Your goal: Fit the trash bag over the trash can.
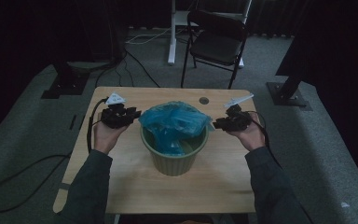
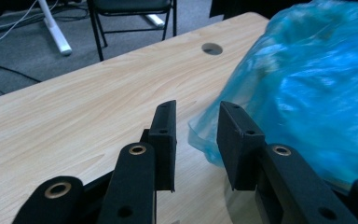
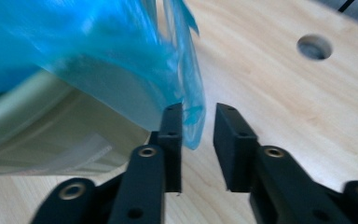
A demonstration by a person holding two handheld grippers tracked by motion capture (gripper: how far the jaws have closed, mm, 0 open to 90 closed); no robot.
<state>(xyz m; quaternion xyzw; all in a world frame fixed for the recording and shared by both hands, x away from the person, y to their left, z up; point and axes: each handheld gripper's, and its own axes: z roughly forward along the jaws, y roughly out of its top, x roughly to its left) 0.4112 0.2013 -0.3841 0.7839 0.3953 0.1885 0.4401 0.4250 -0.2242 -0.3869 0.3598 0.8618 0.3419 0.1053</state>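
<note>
High view: green ribbed waste bin (image 1: 174,156) standing at the middle of the wooden surface (image 1: 121,172), lined with a blue plastic bag (image 1: 175,122) puffed up above the rim and partly sunk inside. Left gripper (image 1: 133,114) held just left of the bag's upper edge, right gripper (image 1: 217,124) just right of it, each carried in a hand, forearms in dark sleeves coming in from the near edge. Round cable hole (image 1: 203,100) in the surface beyond the bin. Black folding chair (image 1: 216,42) on the grey carpet past the far edge.

Left gripper view: left gripper (image 2: 196,135) with jaws parted, gap plainly visible; blue plastic bag (image 2: 303,93) bulging at the right, its lower film edge lying in the gap near the right jaw, not pinched. Wooden surface (image 2: 74,121) and cable hole (image 2: 212,48) beyond.

Right gripper view: right gripper (image 3: 198,135) likewise parted; a hanging flap of the blue plastic bag (image 3: 186,93) dropping into the gap against the left jaw, clear of the other jaw, so nothing clamped. Pale green wall of the waste bin (image 3: 51,135) at the left under the film, cable hole (image 3: 314,46) far right.
</note>
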